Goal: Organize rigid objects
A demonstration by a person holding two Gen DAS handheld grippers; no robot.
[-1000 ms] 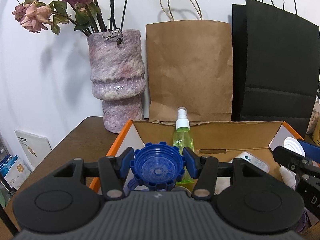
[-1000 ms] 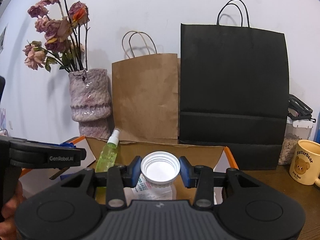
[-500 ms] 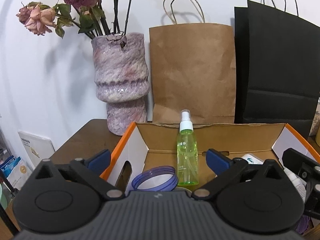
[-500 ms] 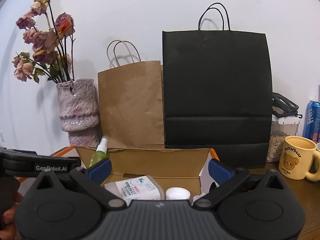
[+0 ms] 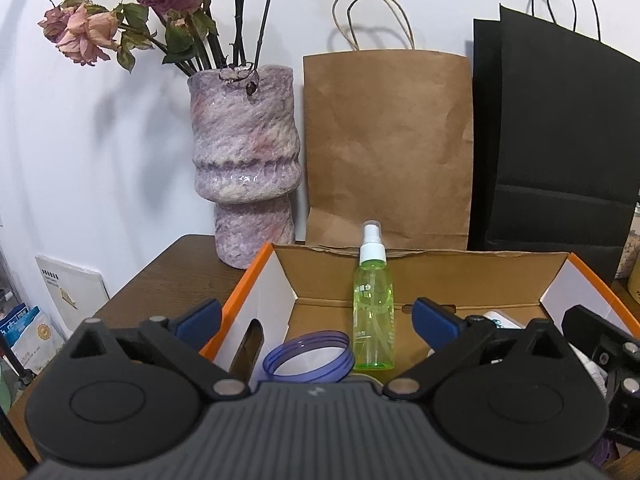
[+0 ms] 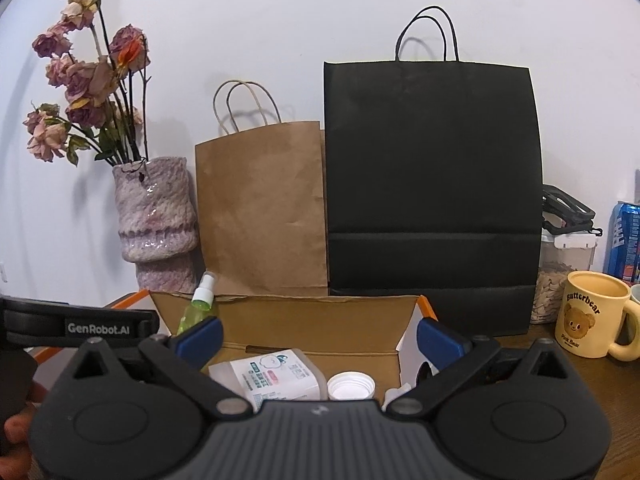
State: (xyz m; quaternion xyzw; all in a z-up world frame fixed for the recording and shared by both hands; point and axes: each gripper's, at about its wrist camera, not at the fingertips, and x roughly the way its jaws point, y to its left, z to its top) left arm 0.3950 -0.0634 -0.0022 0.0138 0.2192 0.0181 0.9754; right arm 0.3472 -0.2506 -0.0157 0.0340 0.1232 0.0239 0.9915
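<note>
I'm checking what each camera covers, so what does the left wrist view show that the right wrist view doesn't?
Only the left wrist view shows the purple ring lying in the cardboard box. Only the right wrist view shows the white cap, the labelled white container, the bear mug and the blue can. Both show the green spray bottle, the vase, the brown bag and the black bag.
</note>
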